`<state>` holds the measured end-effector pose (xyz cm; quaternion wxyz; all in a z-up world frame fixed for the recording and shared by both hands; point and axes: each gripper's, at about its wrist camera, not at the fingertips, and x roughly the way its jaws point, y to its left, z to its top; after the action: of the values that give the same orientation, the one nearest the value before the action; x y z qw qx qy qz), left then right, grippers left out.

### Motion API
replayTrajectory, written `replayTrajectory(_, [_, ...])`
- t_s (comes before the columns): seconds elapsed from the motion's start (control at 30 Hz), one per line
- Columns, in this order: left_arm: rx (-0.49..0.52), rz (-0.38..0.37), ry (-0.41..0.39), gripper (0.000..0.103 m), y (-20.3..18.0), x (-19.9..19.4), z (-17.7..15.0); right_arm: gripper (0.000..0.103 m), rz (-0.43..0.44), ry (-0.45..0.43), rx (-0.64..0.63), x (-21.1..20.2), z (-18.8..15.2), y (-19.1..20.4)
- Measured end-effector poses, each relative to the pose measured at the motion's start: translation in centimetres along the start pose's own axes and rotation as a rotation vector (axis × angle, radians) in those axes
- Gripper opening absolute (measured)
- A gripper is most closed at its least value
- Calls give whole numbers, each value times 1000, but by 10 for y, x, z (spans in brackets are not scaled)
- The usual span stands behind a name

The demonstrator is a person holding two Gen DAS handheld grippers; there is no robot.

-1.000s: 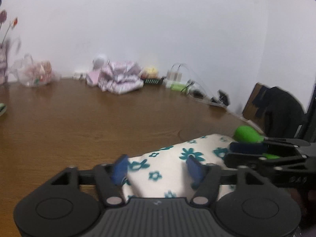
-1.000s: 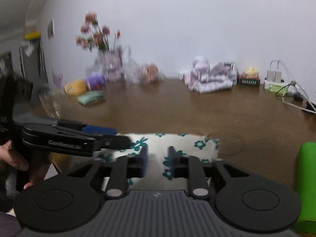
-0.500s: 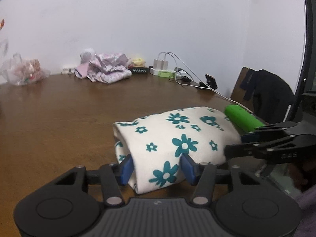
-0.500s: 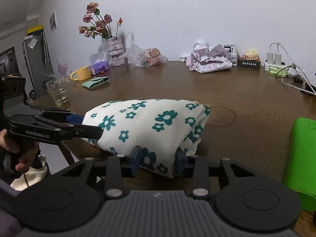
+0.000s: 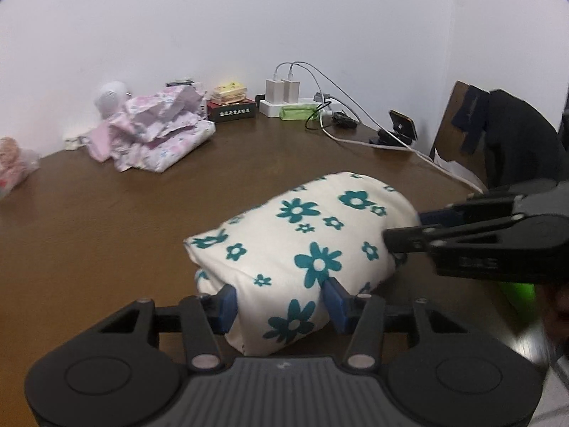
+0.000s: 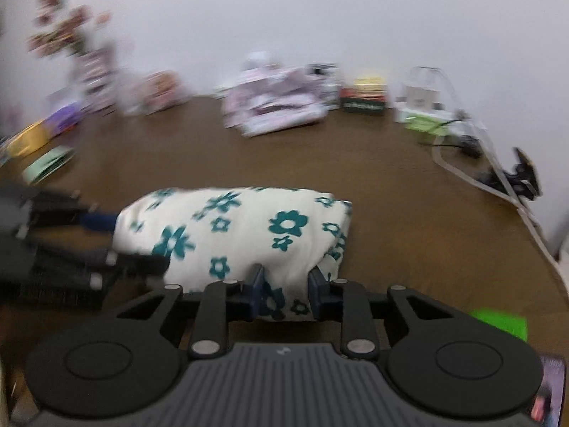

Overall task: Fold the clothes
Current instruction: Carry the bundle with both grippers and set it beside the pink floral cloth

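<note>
Cloth fills the near middle of both views: a folded cream garment [image 5: 302, 249] with teal flowers, bunched on the brown table [image 5: 106, 220]. My left gripper [image 5: 281, 306] has just been closing, and its blue pads [image 5: 227, 304] now pinch the near end of the garment. My right gripper [image 6: 286, 293] has been closing too, and its pads press on a narrower fold at the other end of the bundle. From the left wrist, the right gripper comes in at about 3 o'clock of the garment; from the right wrist, the left gripper sits at 9 o'clock. Farther back, at 11 o'clock, lies a heap of pink clothes [image 5: 153, 131]. At 12 to 1 o'clock, by the wall, stand white chargers [image 5: 282, 89] with cables trailing right. The right wrist view is blurred.
</note>
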<state>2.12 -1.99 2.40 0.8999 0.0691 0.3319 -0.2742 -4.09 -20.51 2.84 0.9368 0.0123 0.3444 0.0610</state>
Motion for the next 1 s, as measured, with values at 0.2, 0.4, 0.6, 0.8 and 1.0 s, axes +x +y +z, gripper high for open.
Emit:
replayTrajectory(0.2, [-60,-32,-1,49,31,72,56,26,-113,-27,257,66,32,-38])
replayTrajectory(0.4, [-93,-67,-26,49,49,135,104,26,-191,-33,391,121,76,-67])
replayTrajectory(0.6, [-109,-46,-55,51,59,182,137,26,-202,-30,448,168,115,-99])
replayTrajectory(0.8, [-120,-17,-71,50,70,214,160,26,-220,-35,400,203,145,-108])
replayTrajectory(1.0, [-101,24,-82,51,77,234,174,25,-185,-71,403,231,158,-129])
